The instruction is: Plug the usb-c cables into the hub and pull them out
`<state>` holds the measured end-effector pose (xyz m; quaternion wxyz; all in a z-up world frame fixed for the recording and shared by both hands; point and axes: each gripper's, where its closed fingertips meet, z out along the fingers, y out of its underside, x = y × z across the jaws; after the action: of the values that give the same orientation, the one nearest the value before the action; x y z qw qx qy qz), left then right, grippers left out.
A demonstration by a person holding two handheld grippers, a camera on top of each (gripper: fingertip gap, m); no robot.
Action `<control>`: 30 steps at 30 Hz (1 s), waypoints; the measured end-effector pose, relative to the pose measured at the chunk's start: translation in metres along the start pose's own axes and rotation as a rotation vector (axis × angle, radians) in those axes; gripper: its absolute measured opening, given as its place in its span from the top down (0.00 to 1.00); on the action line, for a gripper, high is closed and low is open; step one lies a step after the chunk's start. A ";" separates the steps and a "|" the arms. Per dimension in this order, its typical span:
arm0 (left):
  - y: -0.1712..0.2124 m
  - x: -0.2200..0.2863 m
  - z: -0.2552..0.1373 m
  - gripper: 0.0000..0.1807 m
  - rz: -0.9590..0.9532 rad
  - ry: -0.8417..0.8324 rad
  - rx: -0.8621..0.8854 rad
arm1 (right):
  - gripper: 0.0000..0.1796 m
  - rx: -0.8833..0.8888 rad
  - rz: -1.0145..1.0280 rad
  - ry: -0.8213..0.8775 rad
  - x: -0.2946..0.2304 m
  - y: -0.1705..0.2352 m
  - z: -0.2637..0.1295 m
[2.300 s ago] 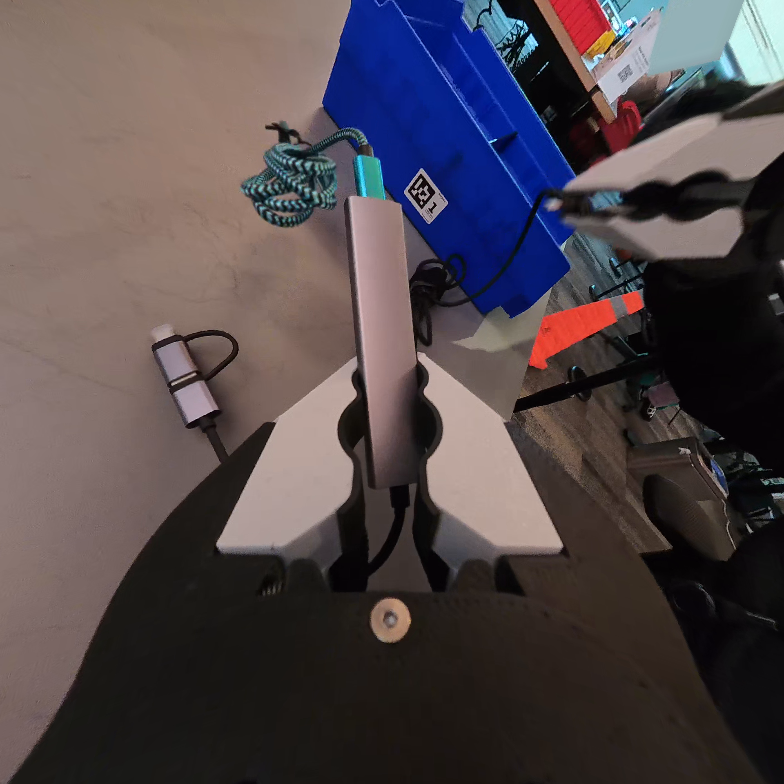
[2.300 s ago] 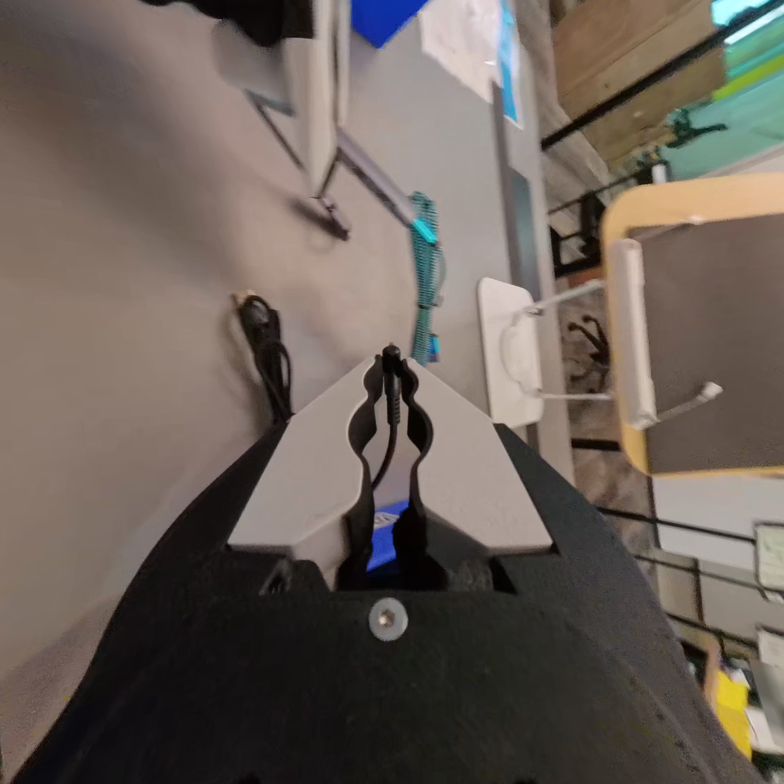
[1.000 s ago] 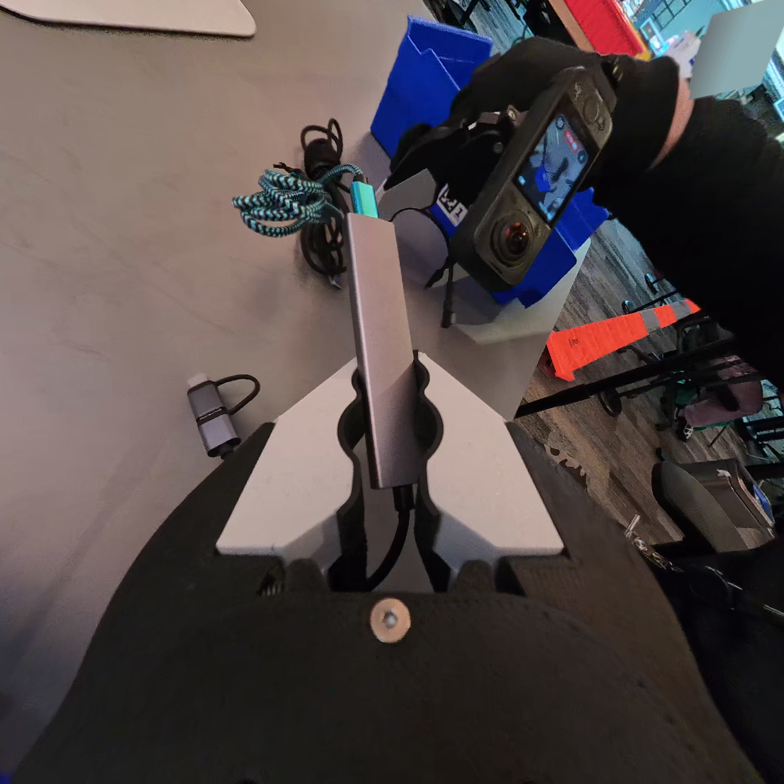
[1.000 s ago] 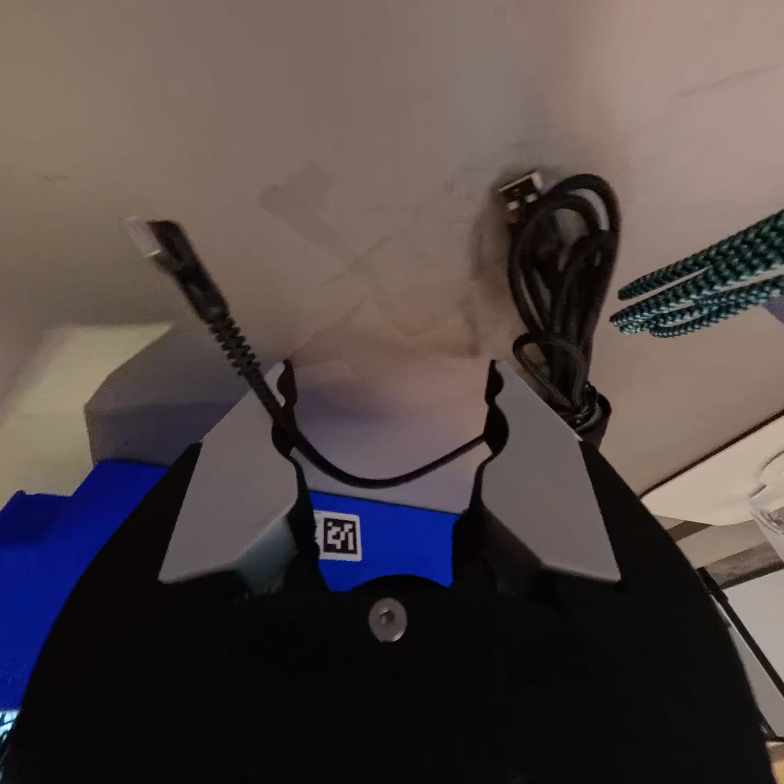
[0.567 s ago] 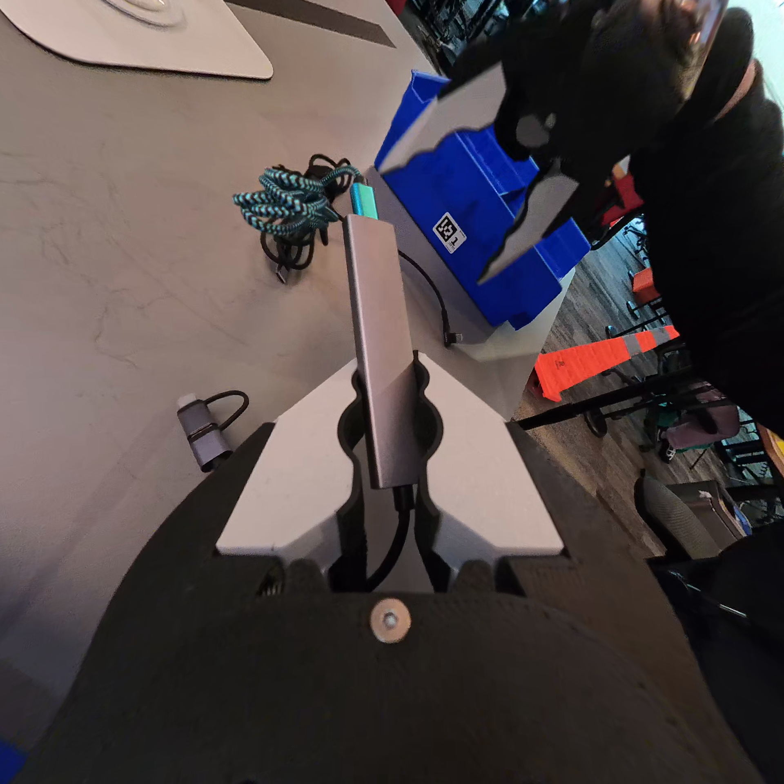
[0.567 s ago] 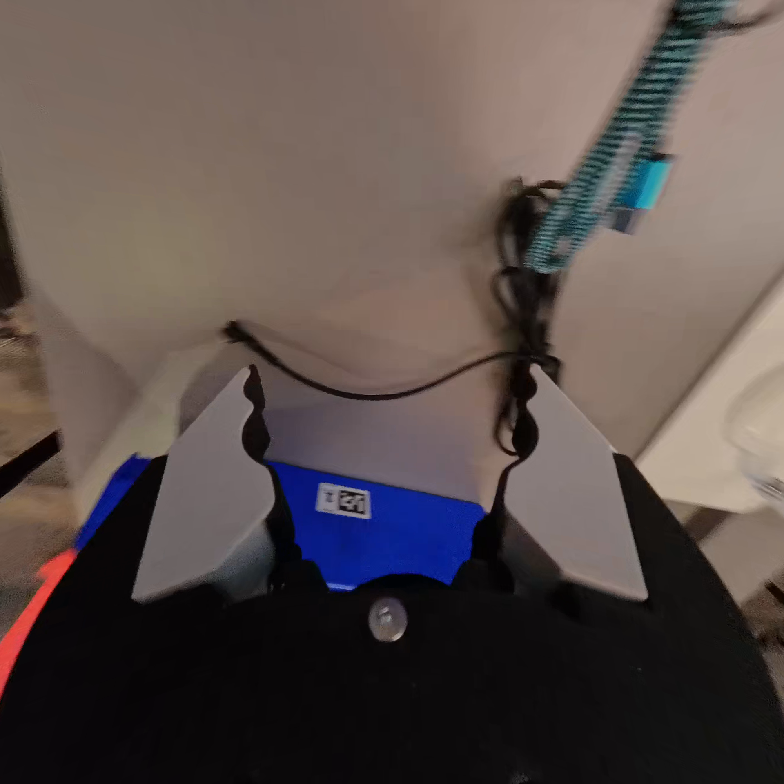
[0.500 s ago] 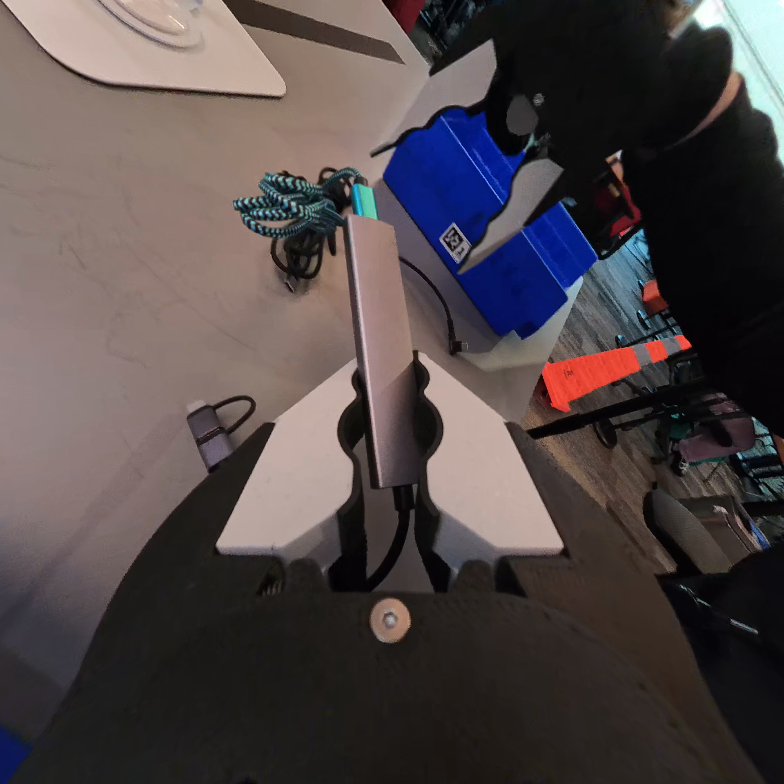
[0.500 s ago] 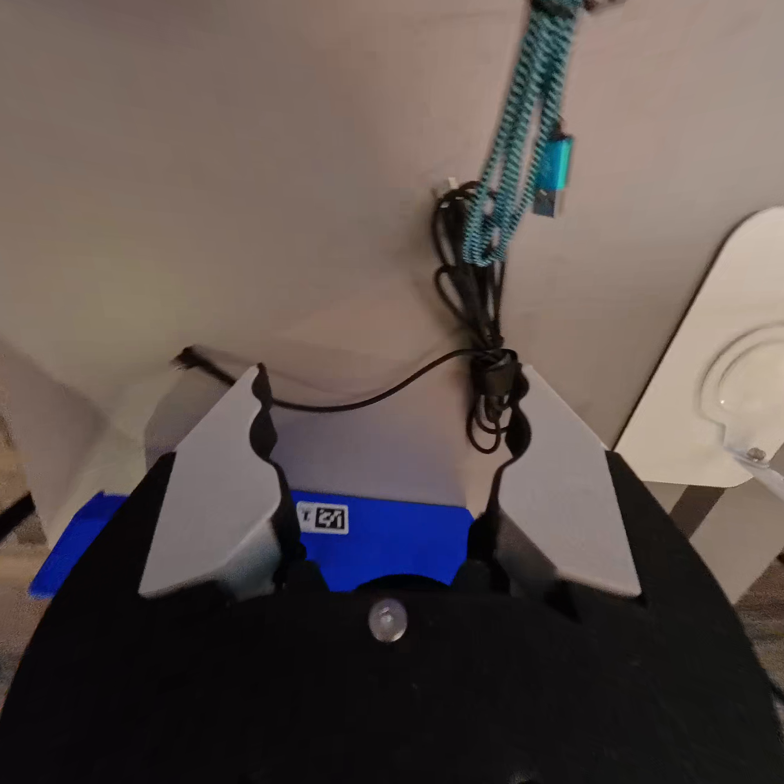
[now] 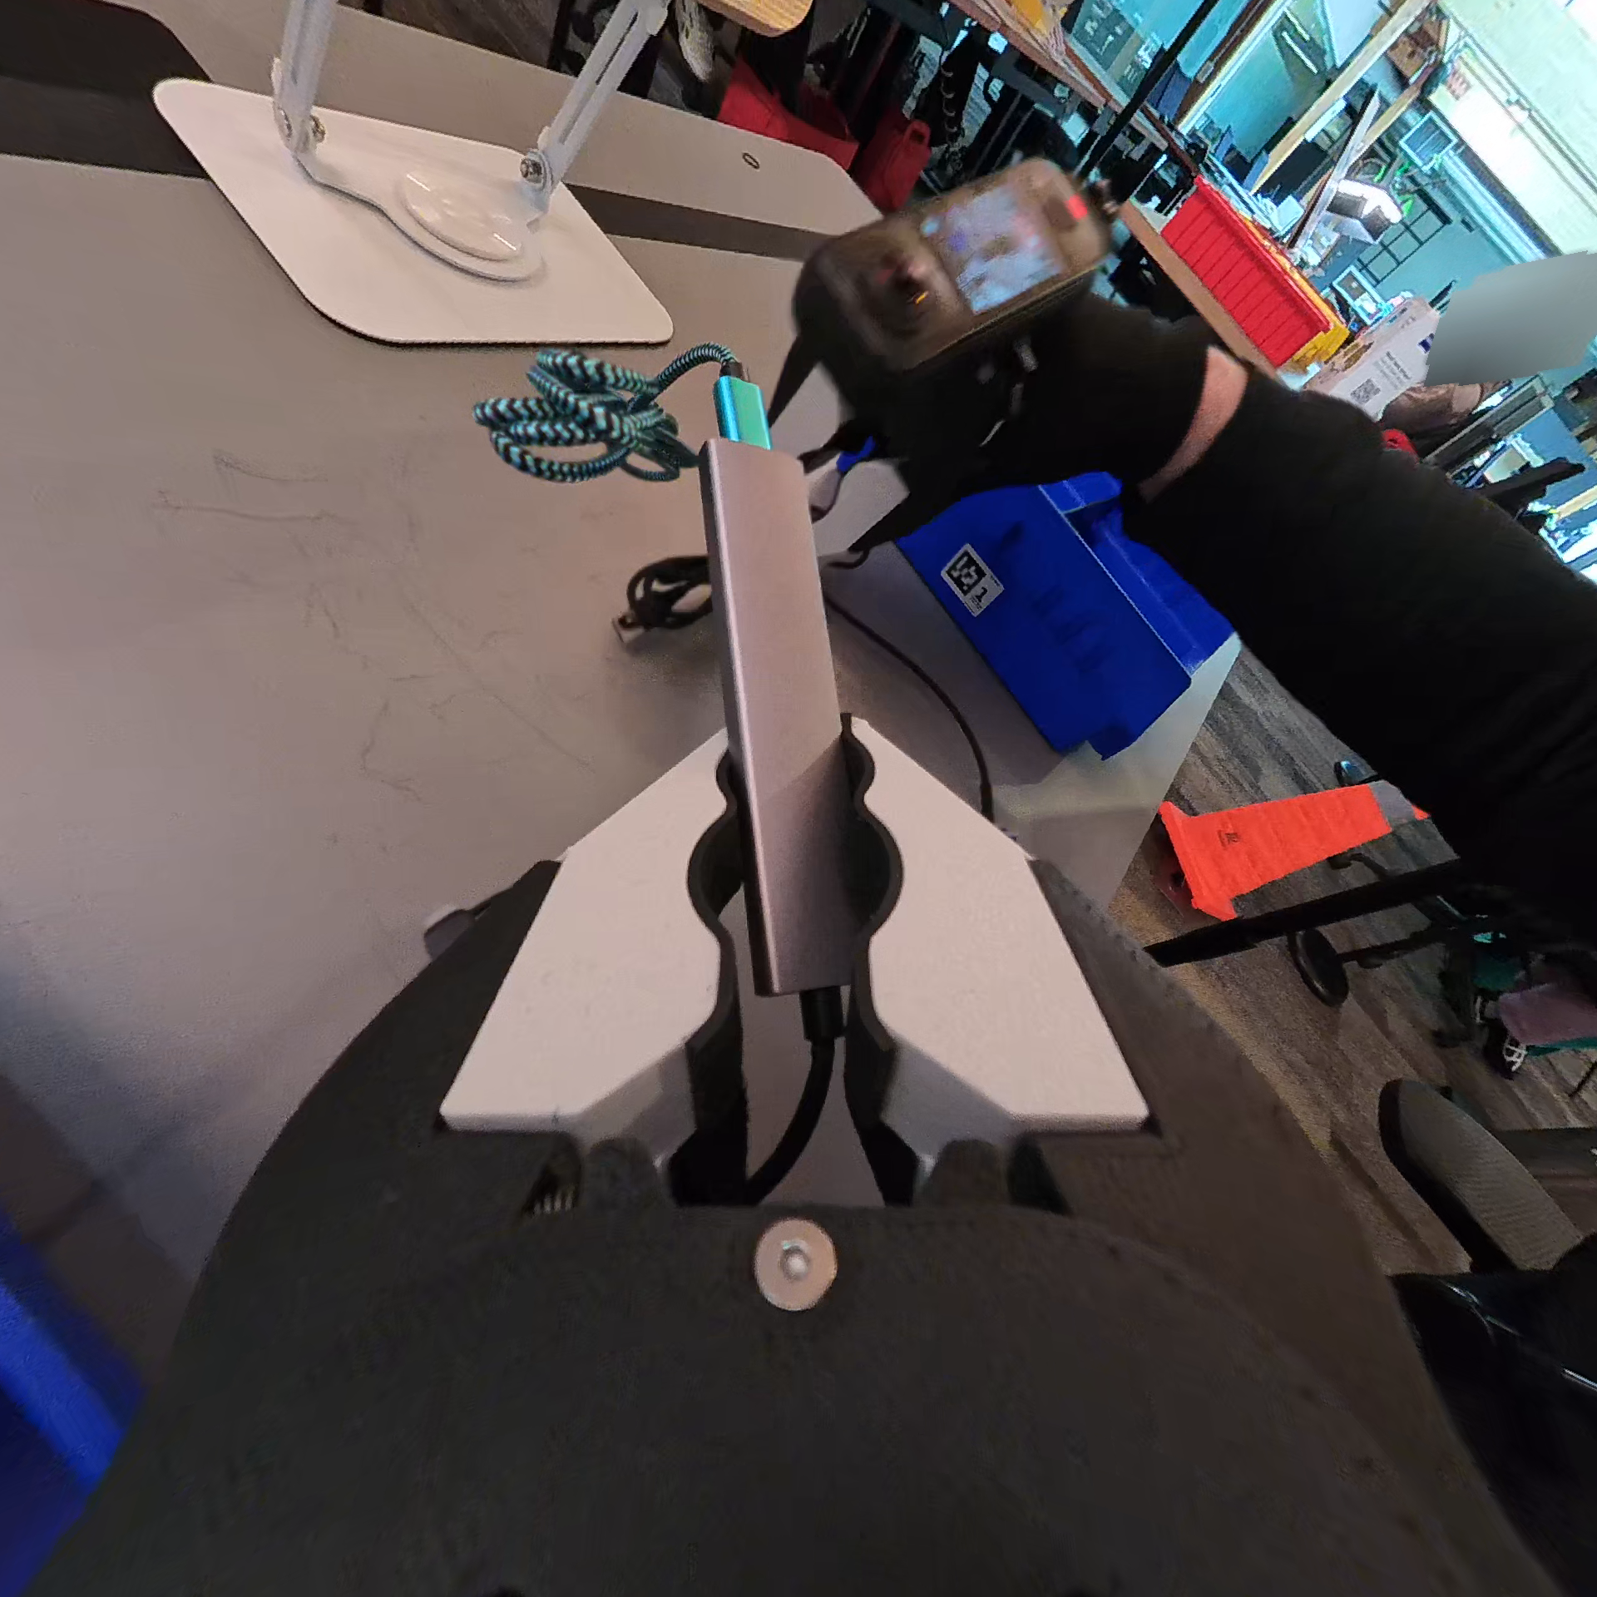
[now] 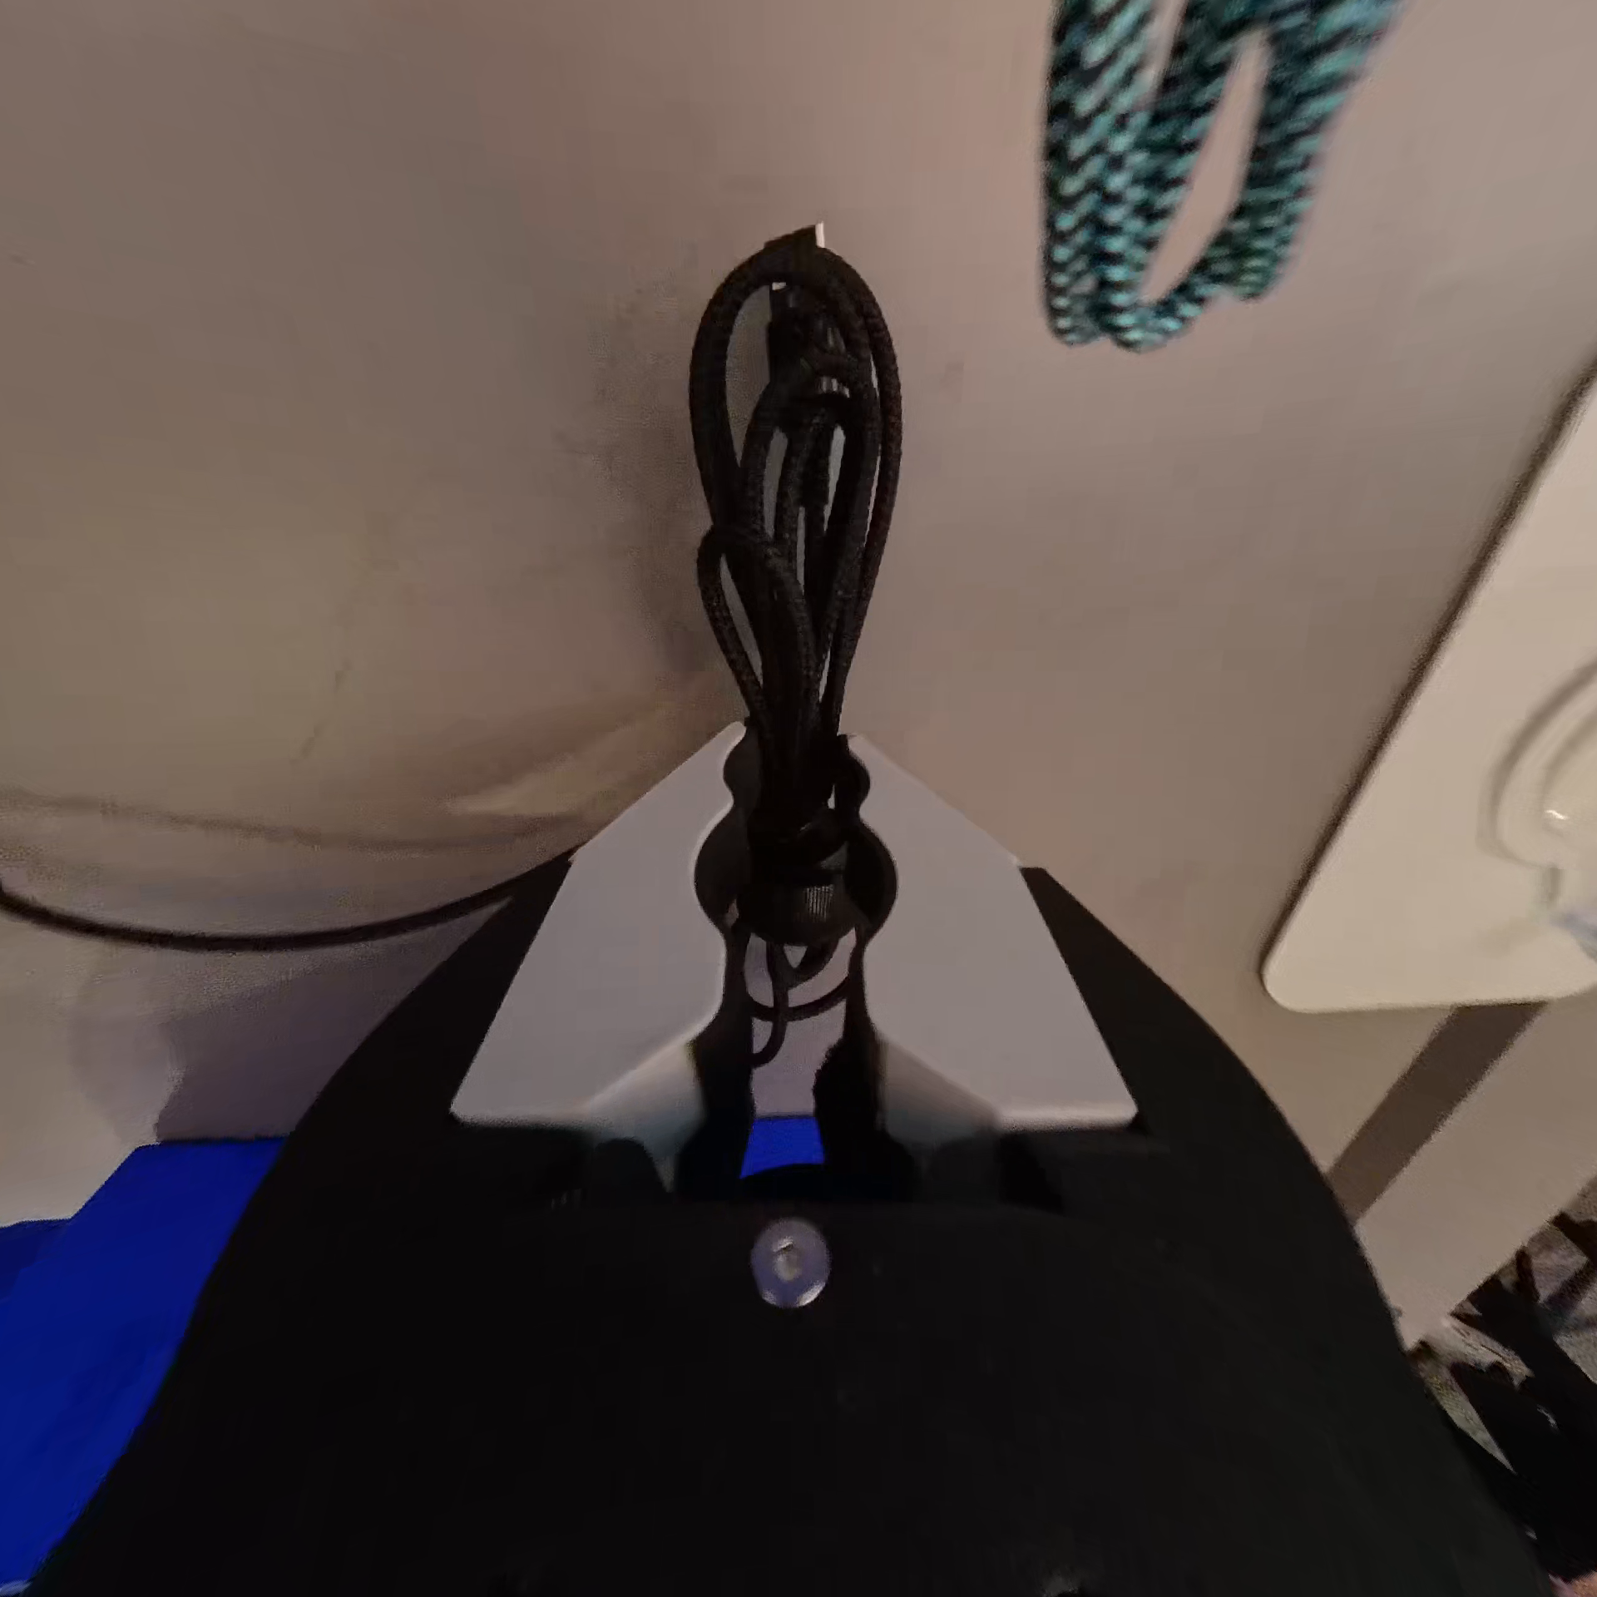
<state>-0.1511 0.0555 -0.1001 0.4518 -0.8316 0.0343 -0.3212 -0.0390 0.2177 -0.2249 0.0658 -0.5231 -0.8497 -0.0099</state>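
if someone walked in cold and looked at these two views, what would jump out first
Probably the grey hub, clamped upright in the left gripper mid-frame, with a teal plug in its far end and the teal braided cable coiled on the table behind it. In the right wrist view, the right gripper is shut on a bundled black cable. A blue bin sits at the table's edge.

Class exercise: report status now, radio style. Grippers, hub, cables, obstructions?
Left gripper shut on hub. Teal cable plugged in. Right gripper shut on black cable bundle. Nothing obstructing.
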 end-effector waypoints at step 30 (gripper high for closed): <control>0.009 0.020 0.008 0.91 0.024 0.041 -0.021 | 0.93 0.147 0.739 1.004 -0.094 0.241 -0.162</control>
<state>-0.1284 0.0492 -0.1004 0.4461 -0.8291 0.0567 -0.3322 0.2335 0.2298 -0.0878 0.4918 -0.7078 -0.4768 -0.1728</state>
